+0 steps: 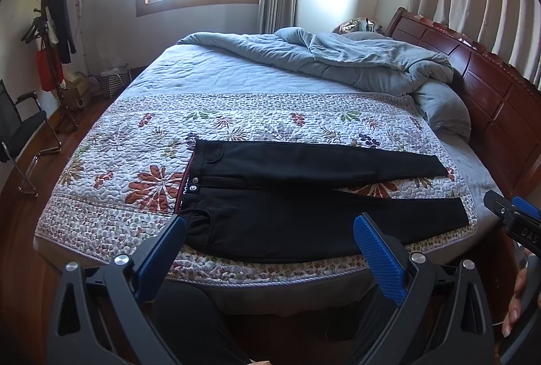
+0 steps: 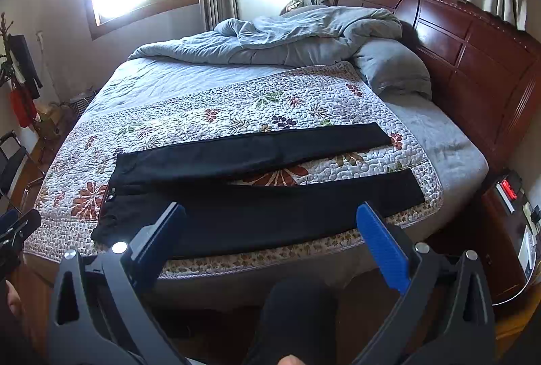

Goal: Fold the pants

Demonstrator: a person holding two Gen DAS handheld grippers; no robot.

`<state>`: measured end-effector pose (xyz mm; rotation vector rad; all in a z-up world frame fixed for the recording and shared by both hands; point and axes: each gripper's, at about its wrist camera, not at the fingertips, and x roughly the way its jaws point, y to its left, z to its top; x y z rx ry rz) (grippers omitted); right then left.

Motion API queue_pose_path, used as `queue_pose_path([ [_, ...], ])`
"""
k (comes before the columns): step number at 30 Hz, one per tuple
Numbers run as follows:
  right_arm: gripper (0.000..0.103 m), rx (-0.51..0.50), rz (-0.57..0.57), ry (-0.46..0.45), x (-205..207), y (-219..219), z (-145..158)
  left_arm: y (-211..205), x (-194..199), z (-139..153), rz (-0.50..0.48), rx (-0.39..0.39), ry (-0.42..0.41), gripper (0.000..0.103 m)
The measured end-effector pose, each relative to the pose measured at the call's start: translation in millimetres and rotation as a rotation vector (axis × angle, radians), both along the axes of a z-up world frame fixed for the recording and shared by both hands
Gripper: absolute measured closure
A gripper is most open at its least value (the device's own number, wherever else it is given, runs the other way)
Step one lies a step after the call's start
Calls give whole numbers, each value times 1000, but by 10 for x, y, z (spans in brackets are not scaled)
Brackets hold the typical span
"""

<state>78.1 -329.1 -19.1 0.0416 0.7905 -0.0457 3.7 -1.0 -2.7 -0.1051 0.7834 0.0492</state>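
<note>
Black pants [image 1: 304, 192] lie flat on the floral quilt [image 1: 135, 162] near the bed's front edge, waistband to the left, both legs spread apart and pointing right. They also show in the right wrist view [image 2: 257, 192]. My left gripper [image 1: 270, 226] is open and empty, held above the bed's front edge over the waist end. My right gripper [image 2: 270, 212] is open and empty, held above the front edge over the near leg. The right gripper also shows at the right edge of the left wrist view [image 1: 514, 219].
A crumpled grey duvet [image 1: 338, 60] and pillow [image 2: 392, 67] lie at the back of the bed by the wooden headboard [image 2: 473, 60]. A chair [image 1: 20, 128] and coat rack [image 1: 50, 26] stand left. A nightstand [image 2: 507, 229] stands right.
</note>
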Motion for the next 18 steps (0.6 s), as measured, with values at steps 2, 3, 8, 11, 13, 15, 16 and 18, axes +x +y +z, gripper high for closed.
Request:
queue_pose_path([
  [2, 2, -2, 1, 3, 6, 2, 0, 7, 2, -4, 1, -1, 0, 4],
  [3, 3, -3, 2, 3, 5, 5, -4, 6, 5, -3, 0, -3, 2, 4],
  [8, 3, -2, 0, 1, 1, -1, -13, -11, 27, -20, 0, 0, 3, 4],
  [11, 3, -1, -2, 3, 0, -5, -24, -6, 25, -25, 2, -2, 3, 4],
  [13, 3, -1, -2, 4, -8, -4, -26, -8, 27, -24, 1, 0, 2, 4],
  [15, 3, -1, -2, 4, -1, -5, -24, -2, 28, -27, -1, 0, 2, 4],
  [16, 3, 0, -2, 3, -2, -7, -25, -12, 27, -22, 0, 0, 2, 4],
  [18, 3, -1, -2, 5, -1, -4, -26, -13, 27, -23, 0, 1, 2, 4],
])
